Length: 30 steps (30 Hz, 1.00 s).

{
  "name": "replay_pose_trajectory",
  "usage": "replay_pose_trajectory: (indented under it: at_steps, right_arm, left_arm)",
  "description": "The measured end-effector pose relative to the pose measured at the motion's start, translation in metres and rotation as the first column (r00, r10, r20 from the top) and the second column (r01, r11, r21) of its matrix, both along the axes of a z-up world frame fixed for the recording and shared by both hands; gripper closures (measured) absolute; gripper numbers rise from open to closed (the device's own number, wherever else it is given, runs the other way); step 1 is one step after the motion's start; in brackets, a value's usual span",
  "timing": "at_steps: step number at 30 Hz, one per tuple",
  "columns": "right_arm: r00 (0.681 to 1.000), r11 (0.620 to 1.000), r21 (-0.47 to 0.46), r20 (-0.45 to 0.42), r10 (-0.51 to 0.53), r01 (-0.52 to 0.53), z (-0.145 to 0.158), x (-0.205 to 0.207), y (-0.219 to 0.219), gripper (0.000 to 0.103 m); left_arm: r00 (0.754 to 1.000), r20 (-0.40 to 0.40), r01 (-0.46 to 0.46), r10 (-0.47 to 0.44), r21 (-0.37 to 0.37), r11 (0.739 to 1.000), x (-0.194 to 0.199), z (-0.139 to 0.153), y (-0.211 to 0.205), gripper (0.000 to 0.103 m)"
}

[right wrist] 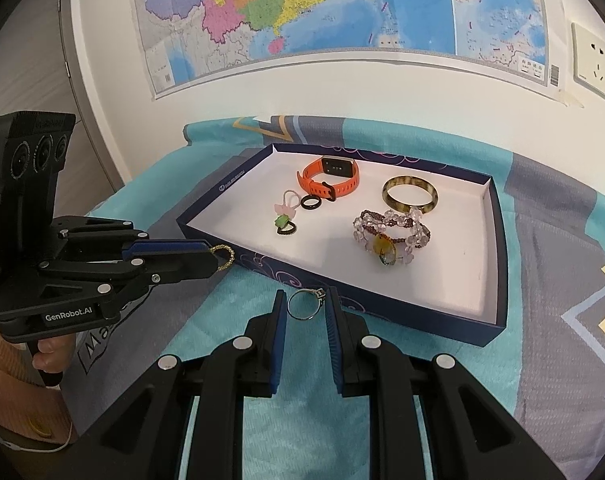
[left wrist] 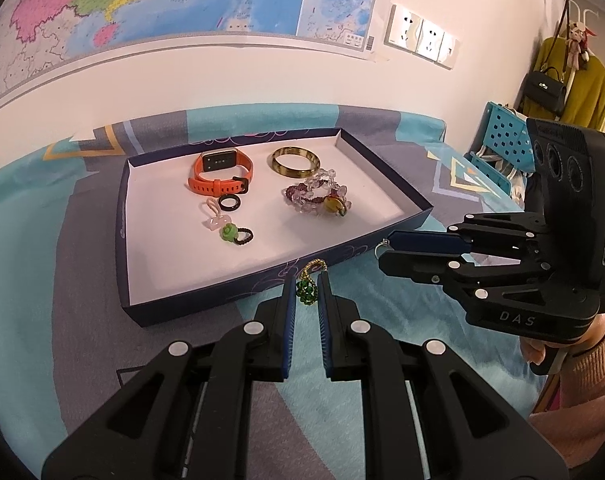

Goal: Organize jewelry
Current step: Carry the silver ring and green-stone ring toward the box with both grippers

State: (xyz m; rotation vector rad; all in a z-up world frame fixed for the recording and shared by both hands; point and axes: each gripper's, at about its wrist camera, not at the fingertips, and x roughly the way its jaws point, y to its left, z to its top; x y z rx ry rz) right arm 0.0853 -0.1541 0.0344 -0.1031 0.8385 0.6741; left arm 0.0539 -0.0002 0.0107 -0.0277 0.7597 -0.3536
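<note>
A dark blue tray (left wrist: 262, 280) (right wrist: 498, 240) with a white floor holds an orange watch (left wrist: 222, 172) (right wrist: 329, 178), a brown bangle (left wrist: 295, 161) (right wrist: 409, 194), a bead bracelet (left wrist: 318, 197) (right wrist: 390, 234), a black ring (left wrist: 228, 203) (right wrist: 312, 202) and small charms (left wrist: 230, 232) (right wrist: 284, 222). My left gripper (left wrist: 306, 292) (right wrist: 218, 256) is shut on a green-bead and gold ring (left wrist: 307, 286), just outside the tray's near wall. My right gripper (right wrist: 305, 304) (left wrist: 384, 248) is shut on a silver ring (right wrist: 302, 305), also outside the near wall.
The tray lies on a teal and grey patterned bedspread (left wrist: 54, 264). A map (right wrist: 342, 12) and wall sockets (left wrist: 422, 36) are behind it. A blue pegboard rack (left wrist: 502, 136) and hanging clothes (left wrist: 574, 84) stand at the right.
</note>
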Motion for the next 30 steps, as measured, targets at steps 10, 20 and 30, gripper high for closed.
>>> replay_pose_trajectory:
  at_steps: [10,20,30]
  right_arm:
    - [1.0,1.0,0.002,0.003,-0.004,0.004,0.0019,0.0026,-0.0006,0.085]
    - [1.0,1.0,0.002,0.007,-0.003,0.003,0.004,0.0063,-0.0007,0.085]
    - [1.0,1.0,0.002,0.009,-0.003,0.003,0.0046,0.0096,0.0,0.086]
  left_arm:
    - [1.0,0.009,-0.001,0.001,-0.004,1.0,0.0014,0.0025,-0.0002,0.092]
    - [1.0,0.018,0.003,-0.003,-0.006,1.0,0.0045,0.006,-0.0023,0.092]
    - [1.0,0.021,0.0,0.0,-0.003,1.0,0.0066,0.009,-0.0023,0.092]
